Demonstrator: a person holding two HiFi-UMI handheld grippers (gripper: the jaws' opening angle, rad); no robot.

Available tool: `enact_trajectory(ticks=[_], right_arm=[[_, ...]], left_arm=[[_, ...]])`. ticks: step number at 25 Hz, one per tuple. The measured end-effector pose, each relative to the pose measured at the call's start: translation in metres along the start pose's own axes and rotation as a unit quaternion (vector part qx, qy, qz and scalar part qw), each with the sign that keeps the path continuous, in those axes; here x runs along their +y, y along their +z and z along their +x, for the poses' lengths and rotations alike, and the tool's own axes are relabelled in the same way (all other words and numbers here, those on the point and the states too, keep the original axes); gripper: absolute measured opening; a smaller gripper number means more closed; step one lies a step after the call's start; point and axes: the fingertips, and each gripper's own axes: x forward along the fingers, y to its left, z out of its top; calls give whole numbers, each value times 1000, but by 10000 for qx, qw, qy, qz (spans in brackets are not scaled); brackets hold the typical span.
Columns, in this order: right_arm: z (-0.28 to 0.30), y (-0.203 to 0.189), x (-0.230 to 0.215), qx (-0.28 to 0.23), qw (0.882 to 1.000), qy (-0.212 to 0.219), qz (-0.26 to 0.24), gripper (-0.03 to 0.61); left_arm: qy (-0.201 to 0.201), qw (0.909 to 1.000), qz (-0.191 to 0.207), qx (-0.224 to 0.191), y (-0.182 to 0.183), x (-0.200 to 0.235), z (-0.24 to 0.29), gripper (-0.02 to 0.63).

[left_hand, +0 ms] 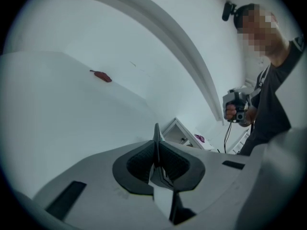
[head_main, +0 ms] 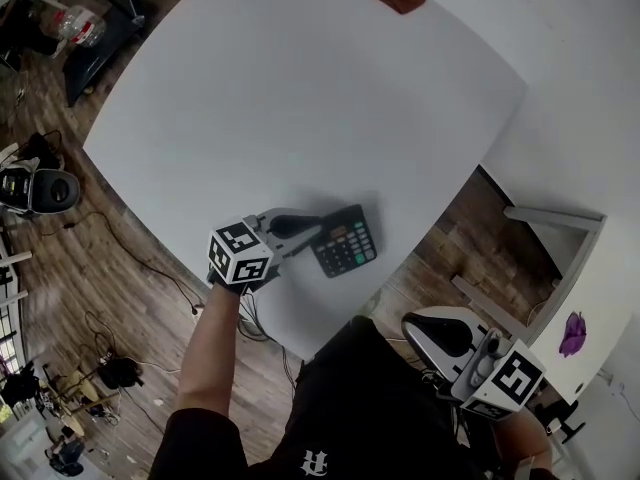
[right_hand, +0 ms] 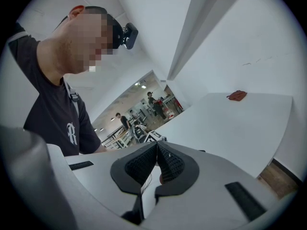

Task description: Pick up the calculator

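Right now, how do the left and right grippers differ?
Grip: the left gripper is shut on the calculator's thin edge. The right gripper has its jaws together with nothing between them.
Place: in the head view, the left gripper is over the white table. The right gripper hangs past the table's edge, close to the person's side.
Shared: both are white with dark pads and carry a marker cube.
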Motion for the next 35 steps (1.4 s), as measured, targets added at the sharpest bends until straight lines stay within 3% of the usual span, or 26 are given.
enact_trajectory(ticks=[6,26,35], right_arm=[[-11,8,13,-111,9998,-20,-158,12],[-58,29,77,-535,9939,302,-912,12],[-73,31,128,-478,9849,758,-1480,12]], left_arm=[[113,9990,182,-402,37,-48,-17,37],[138,9908,974,-934,112,-205,-46,37],[156,9834,1197,-1354,140,-255,-58,37]])
